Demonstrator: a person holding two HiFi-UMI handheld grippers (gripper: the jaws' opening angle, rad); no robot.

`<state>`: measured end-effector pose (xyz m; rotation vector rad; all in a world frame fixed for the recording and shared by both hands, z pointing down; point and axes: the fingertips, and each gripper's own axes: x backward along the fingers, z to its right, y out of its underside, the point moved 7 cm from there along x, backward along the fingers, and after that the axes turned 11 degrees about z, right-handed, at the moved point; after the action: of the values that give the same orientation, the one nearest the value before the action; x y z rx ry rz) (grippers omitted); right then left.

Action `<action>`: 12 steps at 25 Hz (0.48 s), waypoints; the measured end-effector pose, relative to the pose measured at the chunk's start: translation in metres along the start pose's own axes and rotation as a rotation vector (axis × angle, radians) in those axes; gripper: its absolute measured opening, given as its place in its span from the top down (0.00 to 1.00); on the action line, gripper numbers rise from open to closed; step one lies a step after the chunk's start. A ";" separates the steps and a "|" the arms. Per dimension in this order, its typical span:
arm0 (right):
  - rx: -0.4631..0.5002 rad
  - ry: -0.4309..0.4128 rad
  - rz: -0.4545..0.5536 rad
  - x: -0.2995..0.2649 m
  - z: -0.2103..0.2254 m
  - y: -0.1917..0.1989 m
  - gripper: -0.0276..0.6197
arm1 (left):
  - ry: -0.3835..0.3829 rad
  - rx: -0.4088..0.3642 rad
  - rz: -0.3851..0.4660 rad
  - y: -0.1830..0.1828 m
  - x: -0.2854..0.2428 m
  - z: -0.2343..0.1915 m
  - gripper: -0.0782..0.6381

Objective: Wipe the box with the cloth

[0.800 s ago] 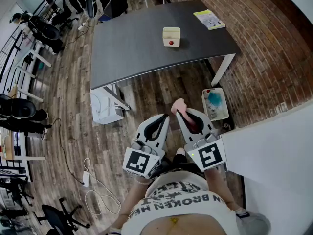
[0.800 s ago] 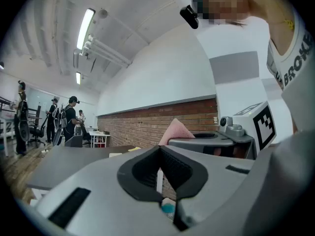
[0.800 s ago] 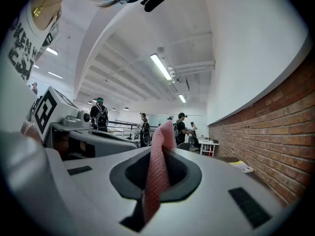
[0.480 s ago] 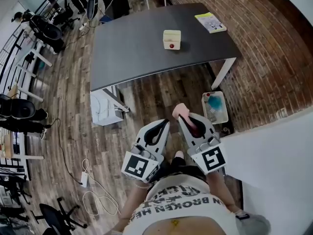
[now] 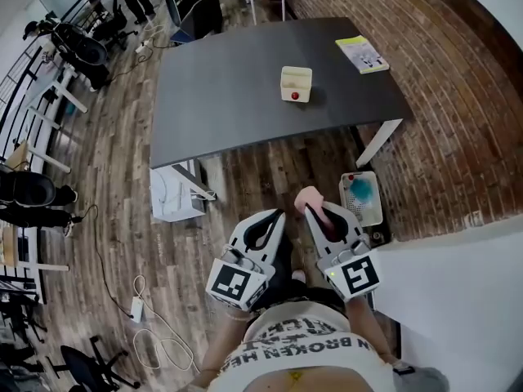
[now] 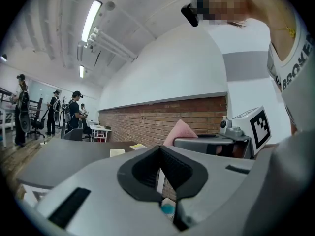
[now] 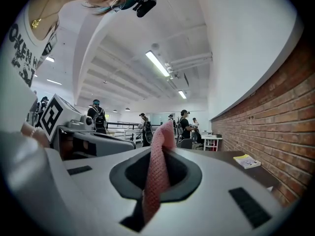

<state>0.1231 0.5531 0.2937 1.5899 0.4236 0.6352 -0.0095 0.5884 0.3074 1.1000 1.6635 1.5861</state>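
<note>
- The box [image 5: 296,83], cream with a red spot on its near side, stands on the dark tabletop [image 5: 229,80], a little right of the middle and well clear of every edge. Nothing touches it.
- In the left gripper view the box [image 6: 117,152] shows small and far off on the tabletop.
- A yellow booklet [image 5: 362,54] lies flat at the tabletop's far right corner.
- Both grippers are held level over the wooden floor, short of the tabletop's near edge and close to the person's body, the 2 side by side and apart.
- The right gripper [image 5: 315,210] has its jaws clamped on the pink cloth [image 5: 307,197]. In the right gripper view [image 7: 157,154] the cloth [image 7: 156,176] runs up between the pads and its end sticks out past the tips.
- The left gripper [image 5: 274,216] has its jaws together with nothing between them, as its own view [image 6: 158,150] shows.
- A small pale basket [image 5: 364,213] with something blue in it sits on the floor by the table's near right leg.
</note>
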 end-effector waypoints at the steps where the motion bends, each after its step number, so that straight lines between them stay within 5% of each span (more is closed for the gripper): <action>1: 0.003 0.006 -0.005 -0.009 0.006 0.003 0.93 | 0.008 0.011 0.004 0.002 -0.008 -0.010 0.88; 12: 0.089 0.059 0.008 -0.139 0.078 0.015 0.93 | 0.157 0.037 0.036 -0.009 -0.124 -0.127 0.88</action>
<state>0.0623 0.4051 0.2845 1.6610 0.4955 0.6785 -0.0589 0.4178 0.2983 1.0522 1.7904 1.7091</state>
